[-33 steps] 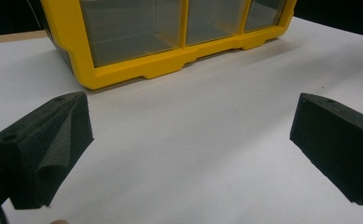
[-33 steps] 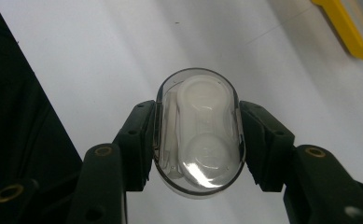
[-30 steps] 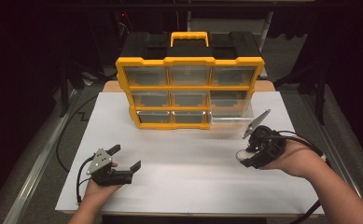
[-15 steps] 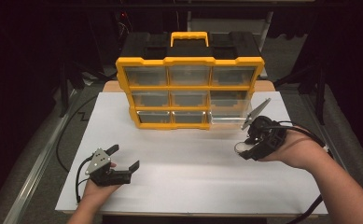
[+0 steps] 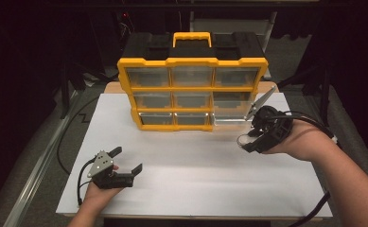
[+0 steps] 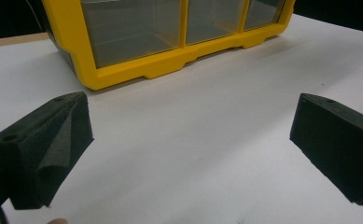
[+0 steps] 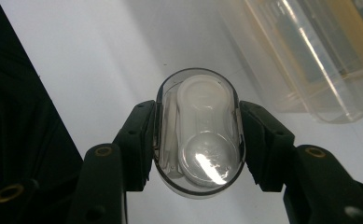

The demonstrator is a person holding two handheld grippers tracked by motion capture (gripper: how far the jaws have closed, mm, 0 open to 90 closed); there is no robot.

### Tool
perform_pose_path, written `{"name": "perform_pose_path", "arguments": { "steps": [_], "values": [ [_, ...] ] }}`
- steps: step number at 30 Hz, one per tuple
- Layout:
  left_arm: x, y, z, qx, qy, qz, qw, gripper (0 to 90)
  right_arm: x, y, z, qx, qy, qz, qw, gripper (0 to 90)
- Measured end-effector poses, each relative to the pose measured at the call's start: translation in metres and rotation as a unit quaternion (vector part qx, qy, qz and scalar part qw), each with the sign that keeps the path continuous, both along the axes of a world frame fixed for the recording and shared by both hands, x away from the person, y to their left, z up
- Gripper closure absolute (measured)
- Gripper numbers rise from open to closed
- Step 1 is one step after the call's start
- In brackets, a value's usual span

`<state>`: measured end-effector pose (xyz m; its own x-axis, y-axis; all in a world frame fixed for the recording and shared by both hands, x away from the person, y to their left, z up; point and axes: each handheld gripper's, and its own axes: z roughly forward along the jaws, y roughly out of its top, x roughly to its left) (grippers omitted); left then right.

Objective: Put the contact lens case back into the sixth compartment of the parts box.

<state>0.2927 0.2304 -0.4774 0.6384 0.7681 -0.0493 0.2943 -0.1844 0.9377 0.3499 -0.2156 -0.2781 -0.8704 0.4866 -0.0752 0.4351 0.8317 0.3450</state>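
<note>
A clear oval capsule case (image 7: 198, 133) with white contents is clamped between two black jaws, suspended above the white table surface (image 7: 100, 56), near the pulled-out transparent drawer (image 7: 310, 60).

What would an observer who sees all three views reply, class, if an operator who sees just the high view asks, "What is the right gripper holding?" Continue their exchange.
Observer: The right gripper is clamped on a clear oval case with white parts inside.
Operator: What lies beyond it?
Observer: A clear drawer on the white table, apart from the case.
Operator: And the left gripper?
Observer: The left gripper has its jaws wide apart with nothing between them, and it faces the bottom row of the yellow box.
</note>
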Motion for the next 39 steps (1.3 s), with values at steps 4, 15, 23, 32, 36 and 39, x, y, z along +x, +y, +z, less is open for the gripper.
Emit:
{"name": "perform_pose_path", "arguments": {
  "steps": [4,15,23,32,36,39],
  "values": [
    [0.0,0.001,0.0,-0.003,-0.001,0.001,1.0,0.3,0.002,0.001,0.007,0.002,-0.003,0.002,1.0,49.8],
    [-0.001,0.001,0.001,-0.003,0.0,-0.002,1.0,0.3,0.006,0.002,0.032,0.002,-0.015,0.002,0.9999,49.8],
    [-0.001,0.001,0.001,-0.01,-0.003,-0.002,0.9999,0.3,0.014,0.002,0.044,0.009,-0.022,0.0,0.9997,49.8],
    [-0.001,0.003,0.002,-0.016,-0.001,-0.001,0.9999,0.3,0.027,0.01,0.049,0.008,-0.028,0.003,0.9996,49.8],
    [-0.001,0.002,0.002,-0.015,0.0,-0.002,0.9999,0.3,0.033,0.014,0.05,0.006,-0.029,-0.001,0.9996,49.7],
    [-0.002,0.002,0.002,-0.013,-0.001,-0.002,0.9999,0.4,0.038,0.017,0.051,0.005,-0.031,-0.001,0.9995,49.7]
  ]
}}
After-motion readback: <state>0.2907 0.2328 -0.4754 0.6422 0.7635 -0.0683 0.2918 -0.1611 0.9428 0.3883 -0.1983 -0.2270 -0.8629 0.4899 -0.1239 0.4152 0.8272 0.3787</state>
